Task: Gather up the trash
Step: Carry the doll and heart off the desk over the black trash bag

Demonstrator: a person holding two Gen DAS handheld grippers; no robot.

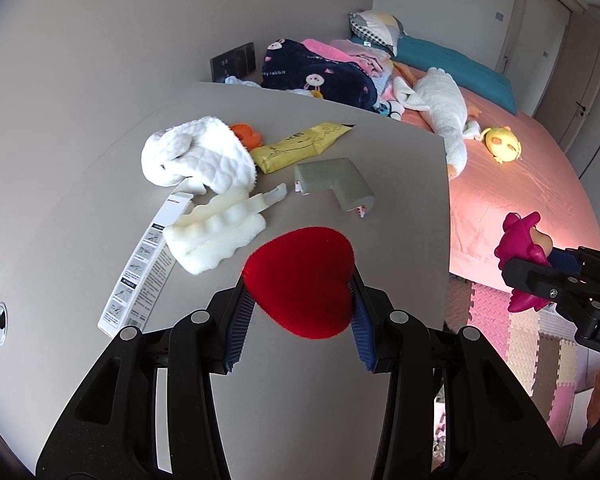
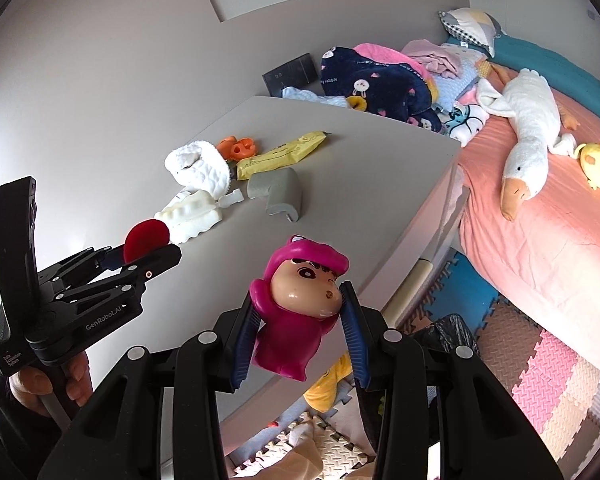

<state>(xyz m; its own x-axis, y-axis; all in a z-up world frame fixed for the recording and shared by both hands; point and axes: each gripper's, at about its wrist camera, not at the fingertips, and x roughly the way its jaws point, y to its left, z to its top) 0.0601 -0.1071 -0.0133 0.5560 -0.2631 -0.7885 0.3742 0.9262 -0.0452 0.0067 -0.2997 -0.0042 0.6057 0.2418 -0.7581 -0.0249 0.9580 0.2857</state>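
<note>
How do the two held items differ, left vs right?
The red heart in the left gripper is flat, fuzzy and plain; the pink figurine in the right gripper is glossy, moulded, with a painted face. Heart is over the table; figurine past its edge. Both are clamped between blue pads.

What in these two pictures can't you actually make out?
- Print on the white box, left wrist view: too small to read.
- Underside of the red heart, both views: hidden by the left hand-held gripper.
- Black bag, right wrist view: contents hidden behind the right hand-held gripper holding the pink figurine.
</note>
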